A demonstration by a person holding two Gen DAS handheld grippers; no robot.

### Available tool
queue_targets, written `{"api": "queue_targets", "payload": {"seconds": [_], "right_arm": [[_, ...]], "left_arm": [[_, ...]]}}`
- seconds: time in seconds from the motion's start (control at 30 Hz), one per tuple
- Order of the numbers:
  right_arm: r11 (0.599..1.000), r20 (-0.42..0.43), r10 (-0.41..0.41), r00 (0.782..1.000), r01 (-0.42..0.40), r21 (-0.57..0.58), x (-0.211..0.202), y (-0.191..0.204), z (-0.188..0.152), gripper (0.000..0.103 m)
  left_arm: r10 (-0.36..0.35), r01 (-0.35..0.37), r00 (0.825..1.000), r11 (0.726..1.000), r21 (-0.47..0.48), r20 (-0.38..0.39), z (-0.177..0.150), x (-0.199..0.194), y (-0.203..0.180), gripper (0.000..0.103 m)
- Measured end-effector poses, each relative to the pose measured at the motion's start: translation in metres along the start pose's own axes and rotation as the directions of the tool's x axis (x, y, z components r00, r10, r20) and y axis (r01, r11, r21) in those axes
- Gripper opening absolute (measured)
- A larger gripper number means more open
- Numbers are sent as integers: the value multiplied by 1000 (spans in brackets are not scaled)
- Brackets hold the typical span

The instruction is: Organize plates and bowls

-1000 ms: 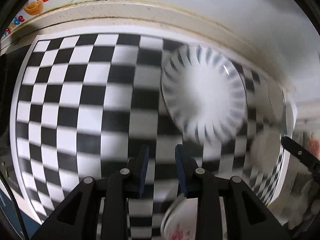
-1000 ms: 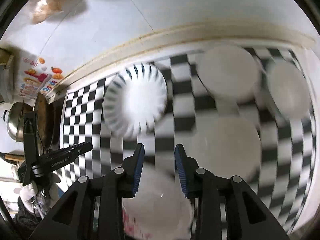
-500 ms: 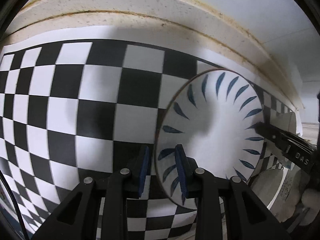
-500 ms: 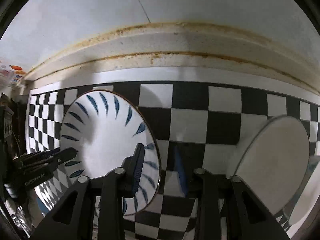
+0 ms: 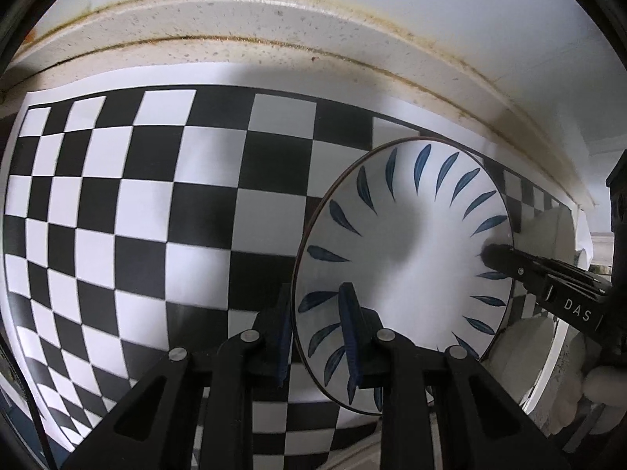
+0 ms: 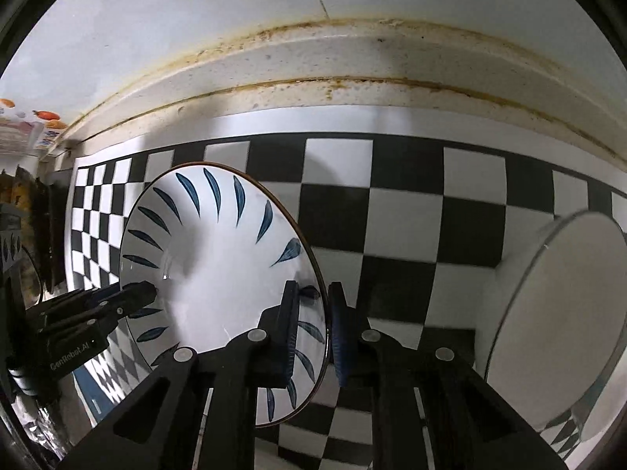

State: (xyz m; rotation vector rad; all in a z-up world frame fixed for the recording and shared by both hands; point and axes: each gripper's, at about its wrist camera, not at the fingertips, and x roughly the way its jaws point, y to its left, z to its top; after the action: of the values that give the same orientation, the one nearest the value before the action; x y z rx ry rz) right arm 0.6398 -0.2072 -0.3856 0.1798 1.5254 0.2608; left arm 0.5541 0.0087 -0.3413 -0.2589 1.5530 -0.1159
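A white plate with blue leaf marks (image 5: 407, 266) lies on the black-and-white checkered mat (image 5: 156, 203). My left gripper (image 5: 315, 329) straddles the plate's left rim, one finger on each side, closed on it. My right gripper (image 6: 313, 325) straddles the same plate (image 6: 219, 274) at its right rim, also closed on it. Each gripper shows in the other's view, the right one (image 5: 548, 278) at the plate's right edge and the left one (image 6: 98, 309) at its left edge.
A plain white plate (image 6: 556, 313) lies to the right on the mat, with other white dishes (image 5: 525, 348) past the blue-leaf plate. The stained counter backsplash (image 6: 313, 66) runs close behind the mat.
Both grippers moved in low from above the mat and closed onto opposite rims of the blue-leaf plate. The view has steadied.
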Motion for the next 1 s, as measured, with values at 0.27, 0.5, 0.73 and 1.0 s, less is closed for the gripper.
{"api": "queue_targets", "payload": {"seconds": [0.27,0.5,0.73,1.0], "right_arm": [[1000,45,20,999,-20,3,-44,6,-32,17],[1000,90,11,996,-13,17,-90,13,-84,17],[998,100,19,995,-24,50,-108,11,-161,17],[993,52,34,998,-40,112,-82,-3,-249,17]], "left_arm": [[8,-10,1000,997,77,25,-31,-39,-16,20],[-19,13,999,991,133,44,-67,-72,-28,20],[-26,19,999,980,198,30,-127,-86,-37,20],[-14,28,998,970,242,-60,-184,-56,-43,20]]}}
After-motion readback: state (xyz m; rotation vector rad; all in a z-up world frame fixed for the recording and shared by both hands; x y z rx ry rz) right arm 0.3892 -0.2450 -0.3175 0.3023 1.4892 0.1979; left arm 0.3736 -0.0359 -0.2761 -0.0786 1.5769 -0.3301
